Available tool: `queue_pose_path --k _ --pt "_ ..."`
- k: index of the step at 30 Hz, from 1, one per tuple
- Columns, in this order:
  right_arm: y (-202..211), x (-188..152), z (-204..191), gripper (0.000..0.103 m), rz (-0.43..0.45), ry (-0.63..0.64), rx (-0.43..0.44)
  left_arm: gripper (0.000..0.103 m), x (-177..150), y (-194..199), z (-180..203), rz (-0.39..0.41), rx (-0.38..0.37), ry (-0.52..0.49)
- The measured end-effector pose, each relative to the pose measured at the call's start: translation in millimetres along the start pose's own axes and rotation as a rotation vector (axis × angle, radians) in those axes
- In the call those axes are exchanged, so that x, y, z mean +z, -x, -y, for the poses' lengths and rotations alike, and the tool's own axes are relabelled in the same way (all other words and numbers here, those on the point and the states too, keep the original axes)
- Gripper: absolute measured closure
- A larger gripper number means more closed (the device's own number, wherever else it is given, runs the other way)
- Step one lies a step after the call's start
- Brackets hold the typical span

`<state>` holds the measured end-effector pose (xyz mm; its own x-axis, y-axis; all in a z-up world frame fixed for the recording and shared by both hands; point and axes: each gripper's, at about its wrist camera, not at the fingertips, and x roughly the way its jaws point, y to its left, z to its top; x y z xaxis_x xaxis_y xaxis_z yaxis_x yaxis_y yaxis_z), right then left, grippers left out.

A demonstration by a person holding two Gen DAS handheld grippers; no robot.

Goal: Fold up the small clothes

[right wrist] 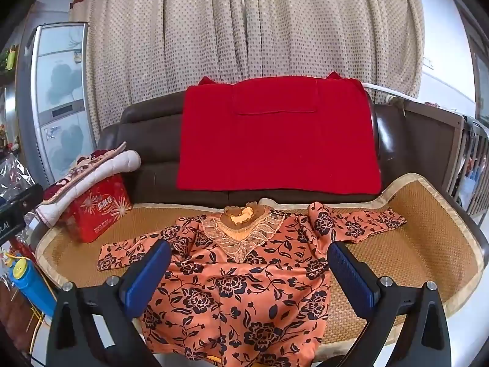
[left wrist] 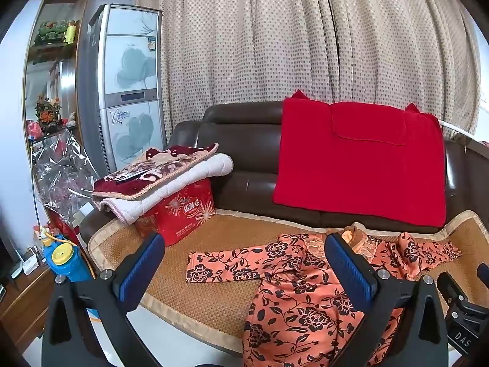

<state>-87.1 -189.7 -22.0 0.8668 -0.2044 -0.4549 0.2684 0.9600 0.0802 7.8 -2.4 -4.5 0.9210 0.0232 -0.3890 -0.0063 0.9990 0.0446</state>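
An orange blouse with black flowers point(right wrist: 238, 287) lies spread face up on the woven sofa mat point(right wrist: 421, 263), lace collar point(right wrist: 244, 229) toward the backrest, both sleeves out to the sides, hem hanging over the front edge. My right gripper point(right wrist: 249, 272) hovers open above its chest, blue pads wide apart, nothing between them. In the left wrist view the same blouse point(left wrist: 293, 299) sits to the right, its left sleeve point(left wrist: 226, 266) stretched flat. My left gripper point(left wrist: 244, 263) is open over that sleeve and shoulder, touching nothing. The other gripper's black body point(left wrist: 461, 312) shows at the right edge.
A red cloth point(right wrist: 278, 140) drapes the brown sofa backrest point(right wrist: 146, 140). A red gift box point(right wrist: 97, 211) with folded blankets point(right wrist: 88, 174) on top stands at the mat's left end. A blue and yellow container point(left wrist: 64, 260) and a tall white cabinet unit point(left wrist: 128, 91) are left of the sofa. Curtains hang behind.
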Motion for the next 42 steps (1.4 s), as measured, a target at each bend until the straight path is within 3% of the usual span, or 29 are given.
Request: queue_pose_path --k 29,42 --pt "2 -2 -1 0.0 -0.014 -0.002 0.007 0.0 1 2 2 -0.007 -0.006 -0.002" --pt "35 7 3 0.0 0.032 -0.009 0.01 0.0 6 44 1 0.055 -0.014 -0.006"
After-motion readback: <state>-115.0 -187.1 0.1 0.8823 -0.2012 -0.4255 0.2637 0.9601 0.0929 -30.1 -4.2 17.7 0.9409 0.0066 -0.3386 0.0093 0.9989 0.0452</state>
